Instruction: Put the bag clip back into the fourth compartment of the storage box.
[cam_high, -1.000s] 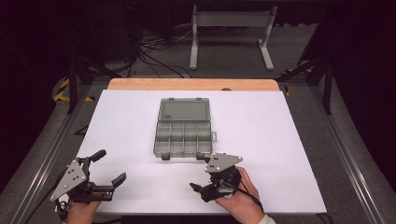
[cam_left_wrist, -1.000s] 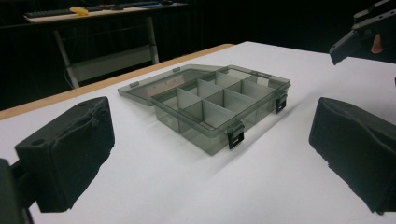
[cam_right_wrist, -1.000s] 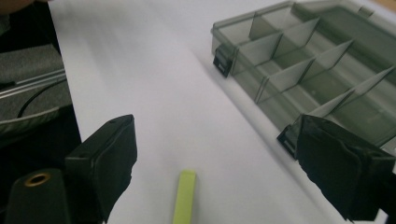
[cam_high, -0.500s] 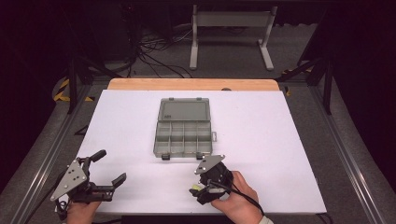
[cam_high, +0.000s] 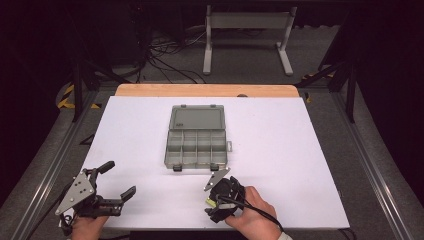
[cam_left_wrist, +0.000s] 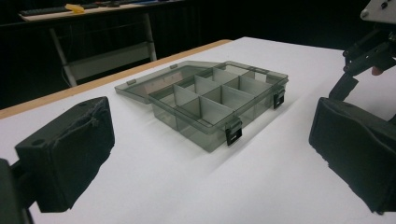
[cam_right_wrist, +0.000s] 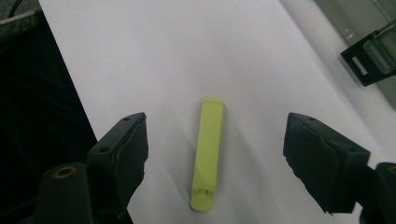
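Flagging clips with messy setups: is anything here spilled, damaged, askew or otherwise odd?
Nothing stands out. The grey compartment box sits open and square on the white table, its compartments apparently empty. A yellow-green clip lies flat near the table's near edge, between the open jaws of the right gripper. The left gripper is open too.

Left gripper (cam_high: 116, 180): black frame, two long black jaws. Grey three-cornered plate (cam_high: 76, 192) on top, dotted with small dark screws. In the left gripper view (cam_left_wrist: 210, 154) the jaws end in blocky black pads (cam_left_wrist: 70, 149), matte, rough-edged, with a small round hole in the near face.

Right gripper (cam_high: 212, 202): black body, grey plate (cam_high: 216, 178) on top, black cable (cam_high: 255, 210) trailing back across the hand. In the right gripper view (cam_right_wrist: 215, 154) the jaws are black and wedge-shaped, with a brass-coloured ring (cam_right_wrist: 64, 172) set in the left jaw's base.

Pale cuff edge (cam_high: 282, 236) at the right wrist.
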